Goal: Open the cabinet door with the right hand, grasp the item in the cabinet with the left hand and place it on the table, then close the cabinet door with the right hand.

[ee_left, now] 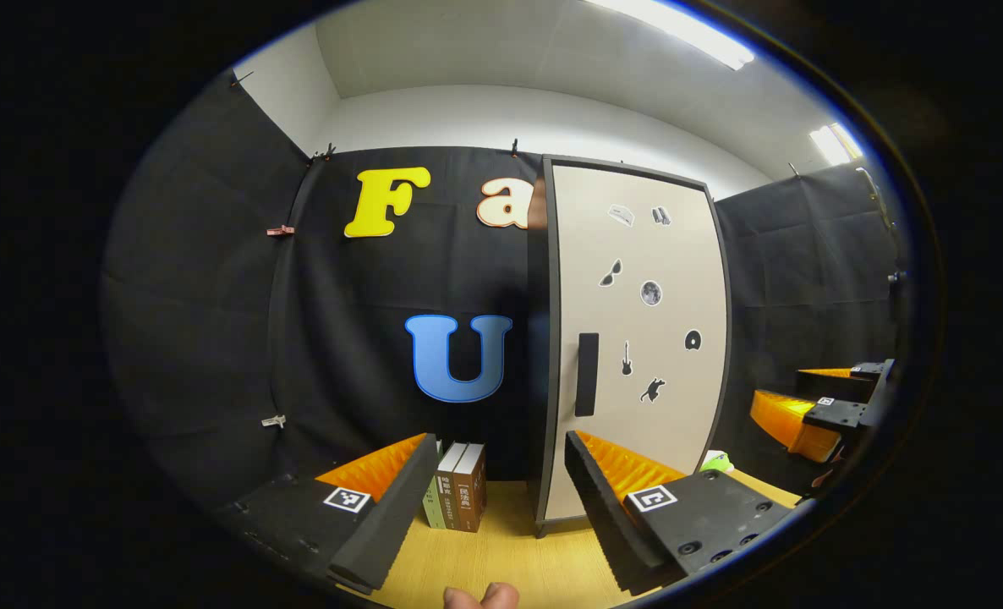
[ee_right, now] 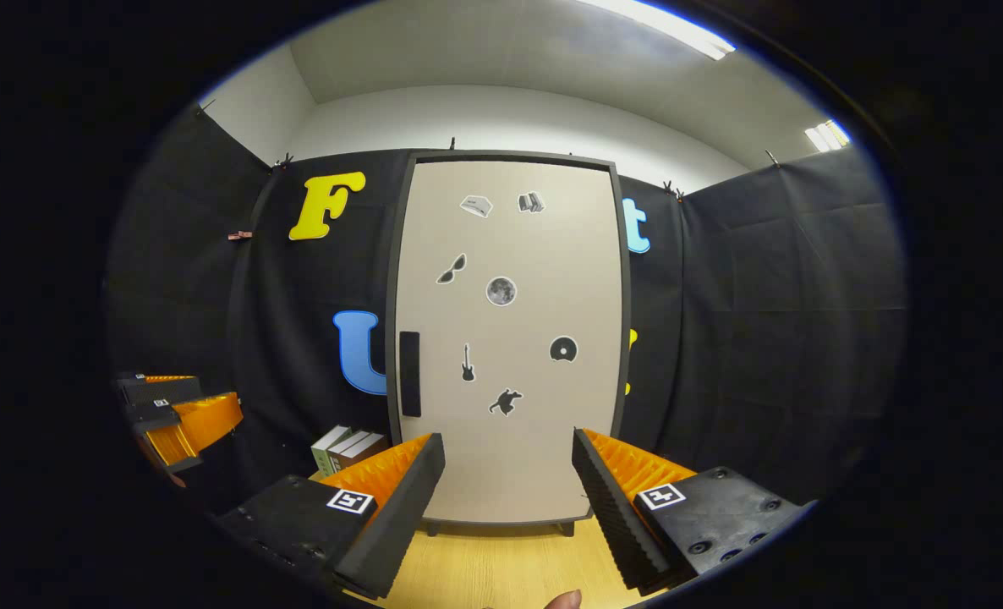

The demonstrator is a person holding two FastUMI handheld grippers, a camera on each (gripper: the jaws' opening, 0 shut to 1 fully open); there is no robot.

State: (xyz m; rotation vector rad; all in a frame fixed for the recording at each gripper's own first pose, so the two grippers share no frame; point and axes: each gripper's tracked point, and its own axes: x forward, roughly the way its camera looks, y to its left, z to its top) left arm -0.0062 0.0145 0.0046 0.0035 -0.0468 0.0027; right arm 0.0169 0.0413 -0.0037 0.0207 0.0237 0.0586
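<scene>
The cabinet (ee_right: 508, 338) stands on the wooden table (ee_right: 501, 567) with its 1 door (ee_right: 510, 406) closed, so the item inside is hidden; the door carries 1 dark handle (ee_right: 409, 374) and 7 small stickers; 3 books (ee_left: 457, 497) stand upright just beside it; the left gripper (ee_left: 495, 499) and the right gripper (ee_right: 506, 499) both hang wide open, holding nothing, apart from the door.

Right gripper view faces the closed cabinet door (ee_right: 508, 338) head-on, fairly near, low above the table (ee_right: 501, 567). Left gripper view looks from farther left, seeing the door (ee_left: 637, 338) obliquely on its right. Both share door, books (ee_left: 459, 497) and table.
</scene>
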